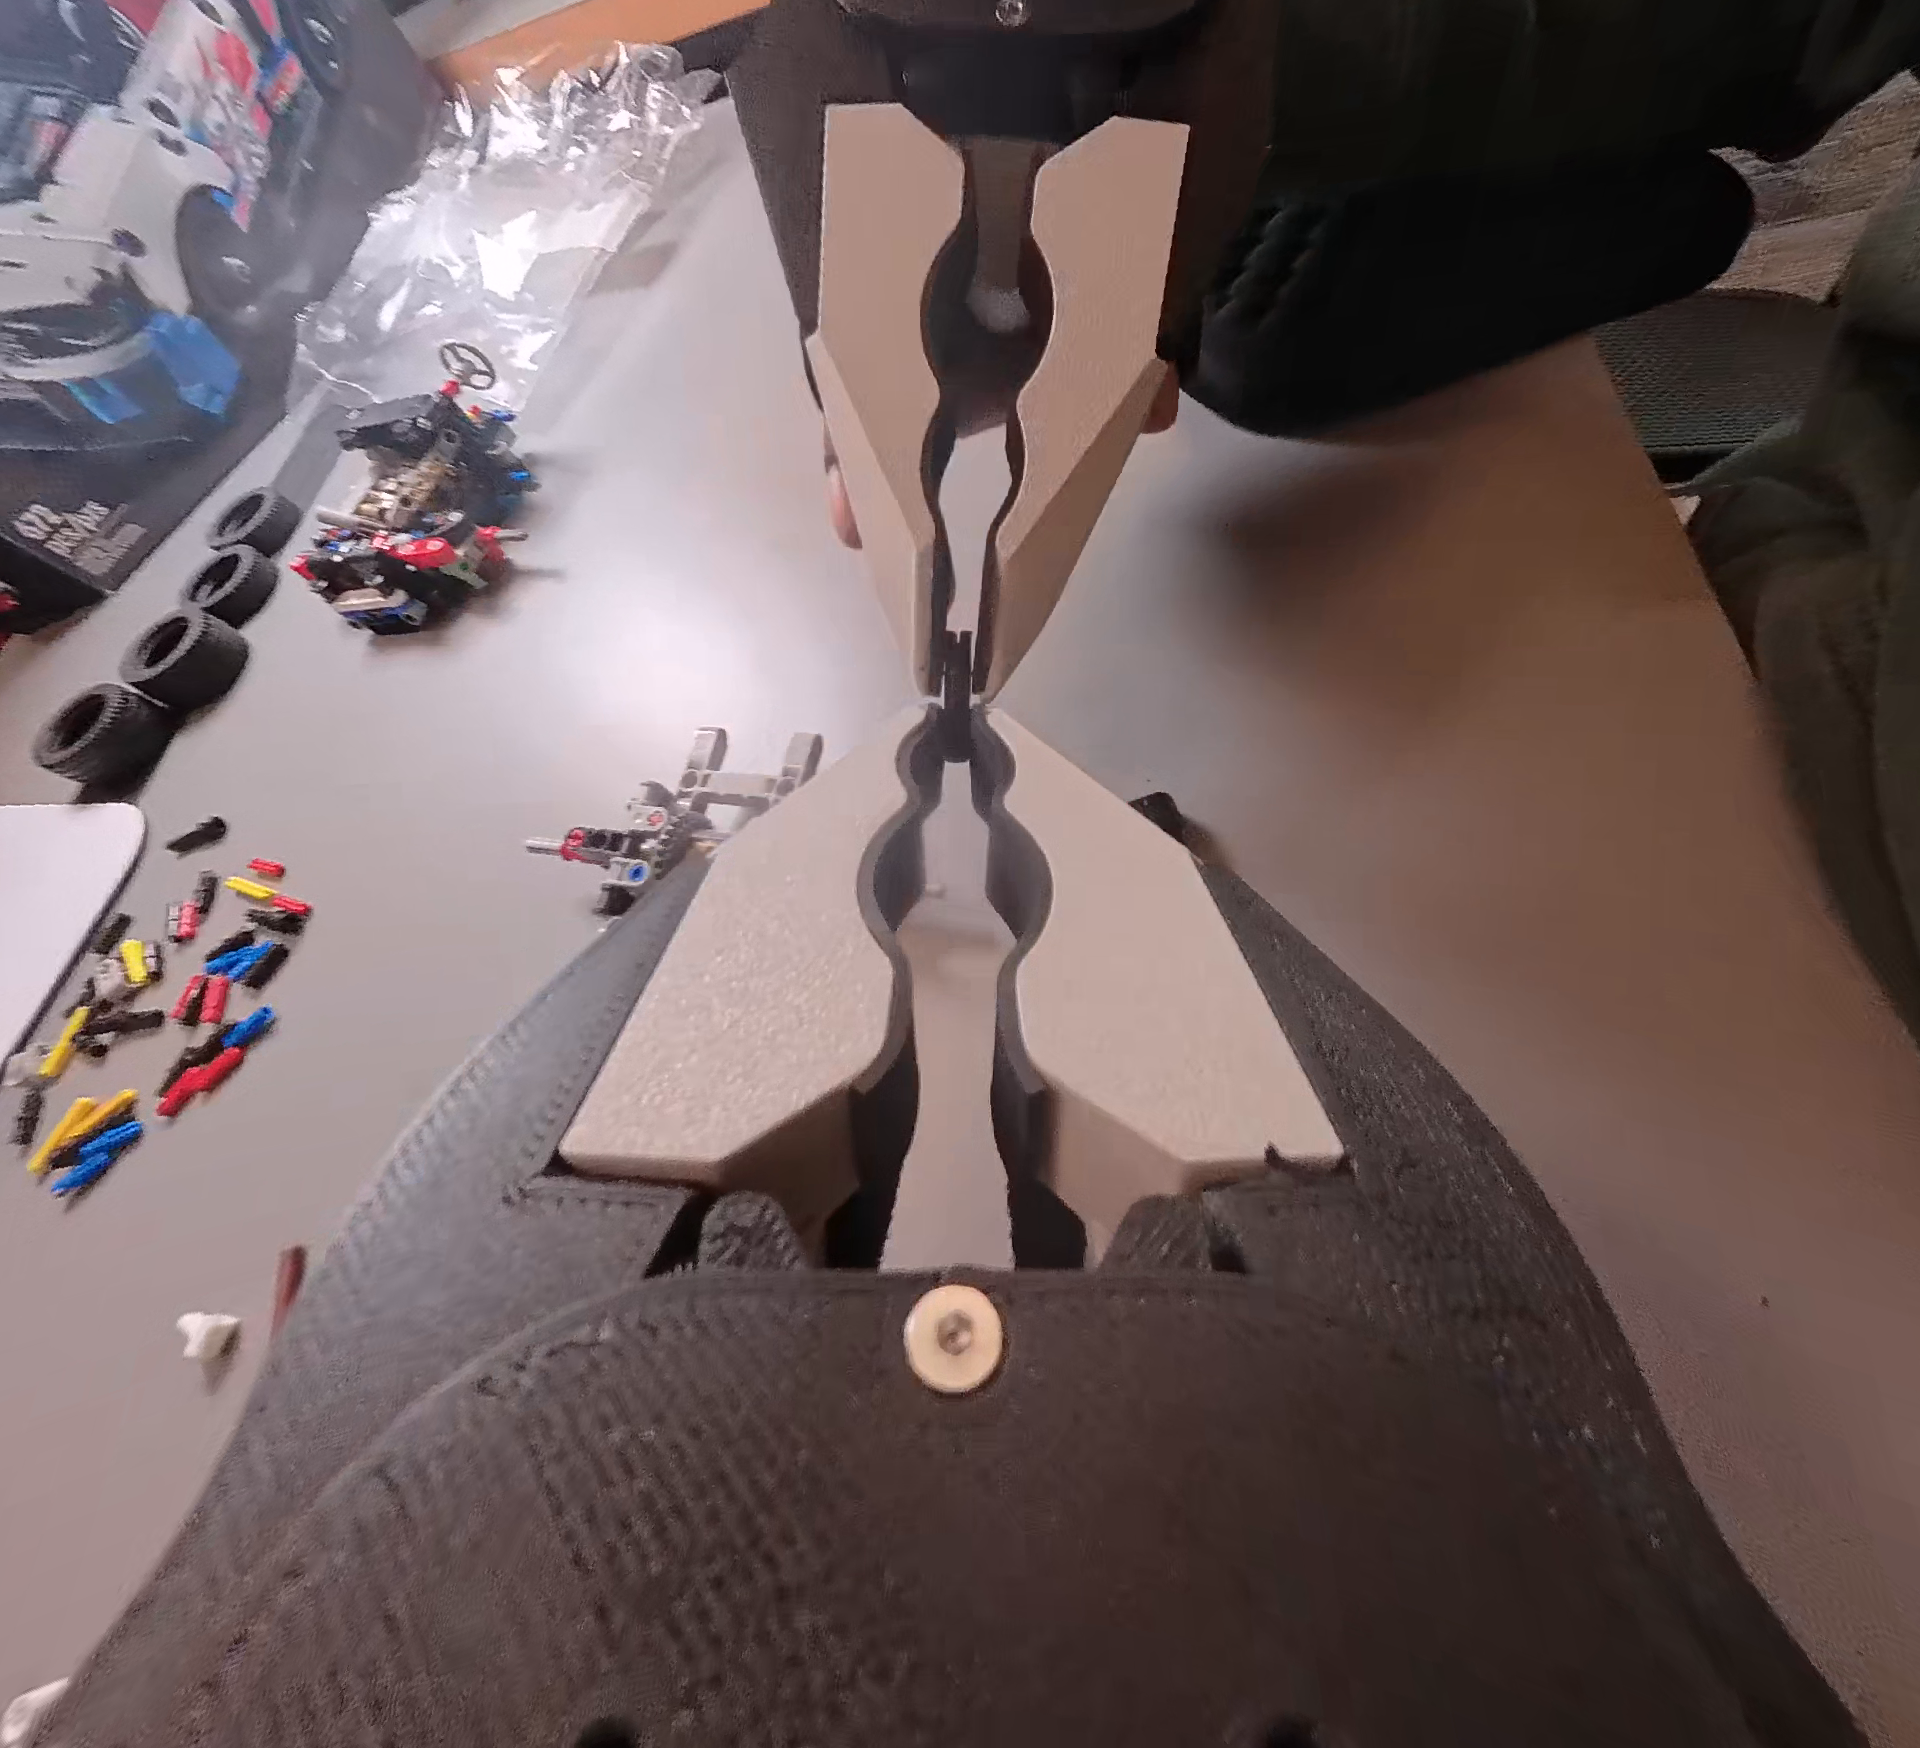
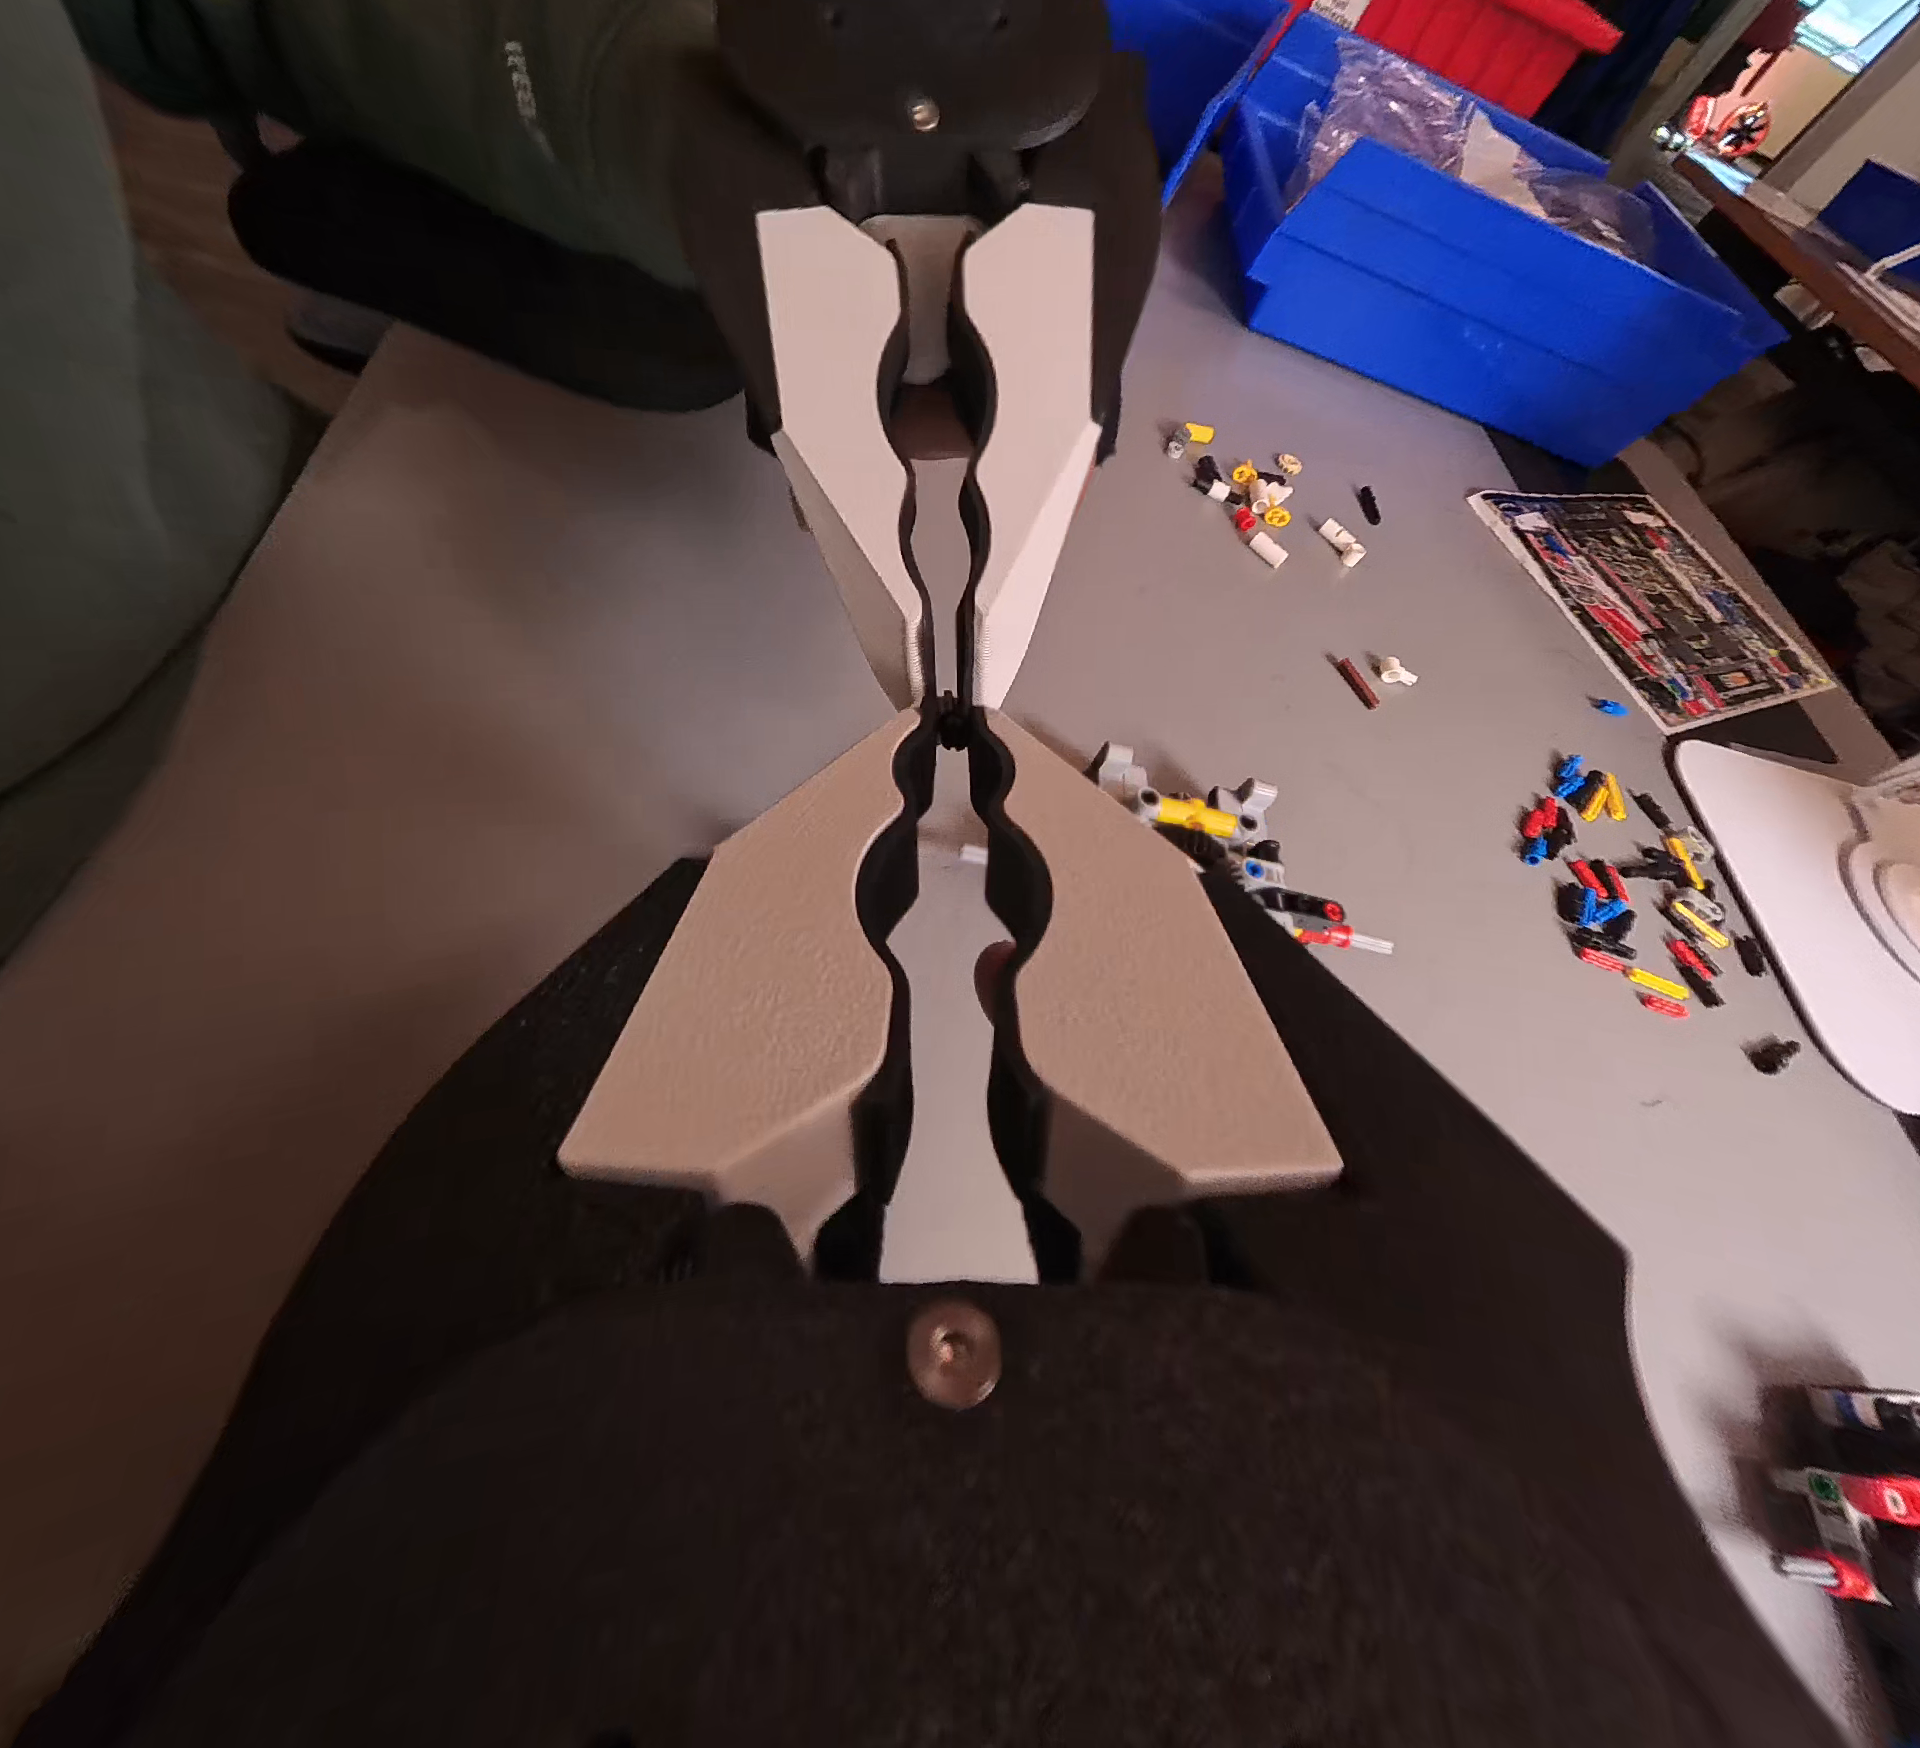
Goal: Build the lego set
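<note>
While my left tongs [image 1: 951, 742] meet my right tongs [image 1: 956, 659] tip to tip above the bench [image 1: 1299, 659], both pinch one small black pin [image 1: 954, 690]. Loose pins [image 1: 156, 1002] lie left.

From the right, that pin [image 2: 948, 727] sits clamped between both tips; blue bins [image 2: 1507, 285] hold crumpled clear bags [image 2: 1392, 109].
</note>
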The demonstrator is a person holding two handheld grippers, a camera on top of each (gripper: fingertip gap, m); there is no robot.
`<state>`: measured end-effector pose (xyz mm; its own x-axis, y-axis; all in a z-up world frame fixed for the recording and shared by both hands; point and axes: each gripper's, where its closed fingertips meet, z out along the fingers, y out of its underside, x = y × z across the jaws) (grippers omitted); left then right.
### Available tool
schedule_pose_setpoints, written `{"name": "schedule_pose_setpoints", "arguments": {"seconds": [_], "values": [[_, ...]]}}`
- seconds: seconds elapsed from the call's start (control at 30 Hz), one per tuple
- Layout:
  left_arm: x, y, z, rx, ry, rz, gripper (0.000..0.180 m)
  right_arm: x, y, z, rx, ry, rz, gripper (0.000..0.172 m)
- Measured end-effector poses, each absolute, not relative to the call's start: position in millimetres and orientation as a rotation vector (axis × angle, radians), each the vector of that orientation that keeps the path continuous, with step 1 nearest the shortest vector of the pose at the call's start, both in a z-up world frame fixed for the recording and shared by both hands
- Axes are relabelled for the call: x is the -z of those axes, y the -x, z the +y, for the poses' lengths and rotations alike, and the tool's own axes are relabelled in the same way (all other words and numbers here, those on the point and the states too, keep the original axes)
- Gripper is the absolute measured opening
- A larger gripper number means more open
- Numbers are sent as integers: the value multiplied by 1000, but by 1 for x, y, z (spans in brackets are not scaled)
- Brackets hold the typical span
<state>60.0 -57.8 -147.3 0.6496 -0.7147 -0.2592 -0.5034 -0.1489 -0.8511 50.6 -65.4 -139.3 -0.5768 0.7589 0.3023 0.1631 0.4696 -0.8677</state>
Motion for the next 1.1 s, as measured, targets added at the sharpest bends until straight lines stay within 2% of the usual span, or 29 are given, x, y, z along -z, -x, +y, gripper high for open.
{"name": "schedule_pose_setpoints", "arguments": {"seconds": [0.03, 0.33, 0.5, 0.83, 1.1], "values": [[150, -61, -59, 276, 1821, 982, 2, 142, -52, -67, -1076, 750, -2040, 4], [148, -60, -58, 429, 1818, 882, 5, 138, -51, -63, -1167, 818, -2009, 4], [164, -58, -66, 477, 1888, 934, 21, 136, -61, -55, -1223, 866, -2036, 4], [214, -69, -77, 464, 2065, 1077, 43, 176, -84, -70, -1247, 906, -2291, 3], [220, -76, -74, 445, 2065, 1086, 43, 185, -84, -71, -1278, 927, -2312, 3]]}}
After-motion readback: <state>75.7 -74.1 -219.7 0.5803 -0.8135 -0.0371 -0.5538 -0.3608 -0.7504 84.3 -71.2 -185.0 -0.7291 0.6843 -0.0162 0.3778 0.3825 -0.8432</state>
